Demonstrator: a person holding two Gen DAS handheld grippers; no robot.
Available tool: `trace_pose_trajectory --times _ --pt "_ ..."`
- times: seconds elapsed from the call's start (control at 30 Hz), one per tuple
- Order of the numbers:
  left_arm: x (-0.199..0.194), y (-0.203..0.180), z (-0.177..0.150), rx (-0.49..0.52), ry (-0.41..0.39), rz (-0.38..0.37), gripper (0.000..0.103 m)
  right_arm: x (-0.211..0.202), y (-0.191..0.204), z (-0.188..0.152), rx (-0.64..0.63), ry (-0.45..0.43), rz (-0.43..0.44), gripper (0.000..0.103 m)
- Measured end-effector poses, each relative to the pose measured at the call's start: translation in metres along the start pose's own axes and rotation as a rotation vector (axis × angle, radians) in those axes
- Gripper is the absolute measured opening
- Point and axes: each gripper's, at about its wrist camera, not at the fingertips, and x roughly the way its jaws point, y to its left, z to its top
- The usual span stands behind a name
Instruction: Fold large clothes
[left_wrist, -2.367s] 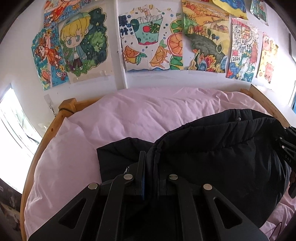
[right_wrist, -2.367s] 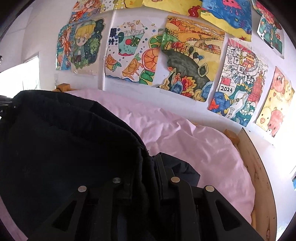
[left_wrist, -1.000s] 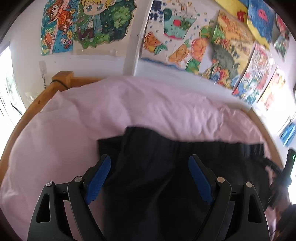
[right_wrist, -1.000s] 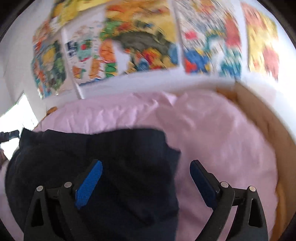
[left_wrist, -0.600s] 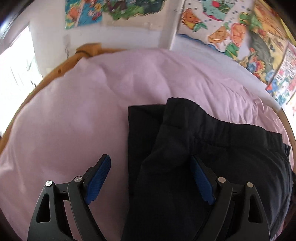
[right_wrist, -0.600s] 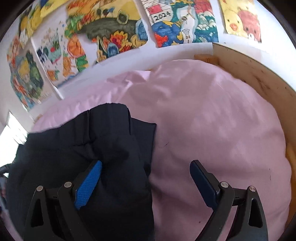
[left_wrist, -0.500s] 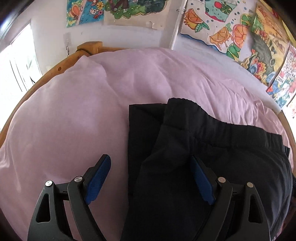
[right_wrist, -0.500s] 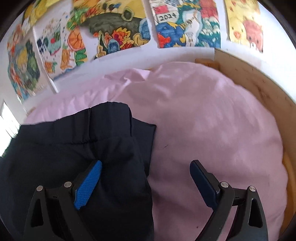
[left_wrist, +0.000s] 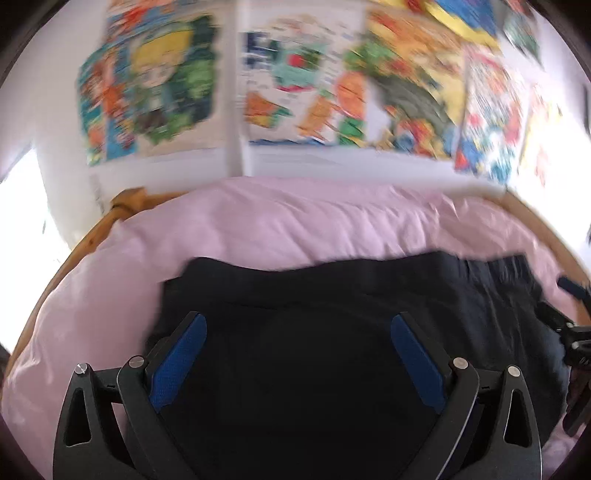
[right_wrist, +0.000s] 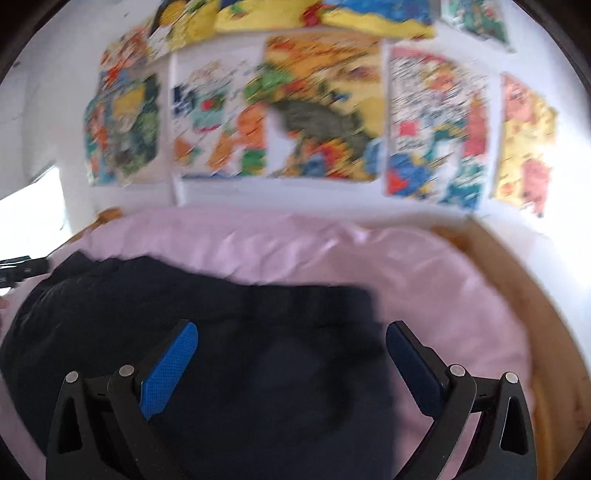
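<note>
Above the black jacket (left_wrist: 314, 350), both the left gripper (left_wrist: 297, 354) and right gripper (right_wrist: 291, 356) gape empty; only the right view shows the bed's right rail (right_wrist: 546, 332).

A home bedroom, likely a child's. A bed with a pink sheet (left_wrist: 295, 229) fills the middle of both views, ringed by a wooden bed frame (right_wrist: 517, 266) from nine round to three o'clock. At twelve o'clock a white wall (left_wrist: 48, 92) carries bright, hand-coloured children's drawings (right_wrist: 321, 107), blurred here. Daylight from a window (left_wrist: 22, 192) glares at nine o'clock.
</note>
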Motion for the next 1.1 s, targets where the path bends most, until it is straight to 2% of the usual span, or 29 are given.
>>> trace_pose_trajectory --times 0.1,0.17,0.27,0.4,0.57,1.1 --pt "0.036 -0.028 -0.008 0.08 0.015 0.069 0.098 0.033 0.025 -0.012 -0.113 0.056 -0.017 0.103" --pt "0.05 -0.026 -0.014 0.077 0.019 0.064 0.099 0.051 0.027 -0.019 -0.146 0.073 0.001 0.103" --pt "0.075 -0.016 -0.017 0.036 0.052 0.031 0.102 0.073 0.014 -0.022 -0.111 0.13 0.056 0.103" --pt "0.084 -0.004 -0.026 0.003 0.063 0.008 0.102 0.087 0.006 -0.025 -0.057 0.17 0.093 0.103" --pt "0.084 -0.003 -0.034 0.008 0.037 0.014 0.102 0.091 0.017 -0.033 -0.092 0.153 0.047 0.103" --pt "0.085 -0.002 -0.039 0.004 0.034 0.002 0.102 0.092 0.024 -0.04 -0.124 0.118 0.01 0.103"
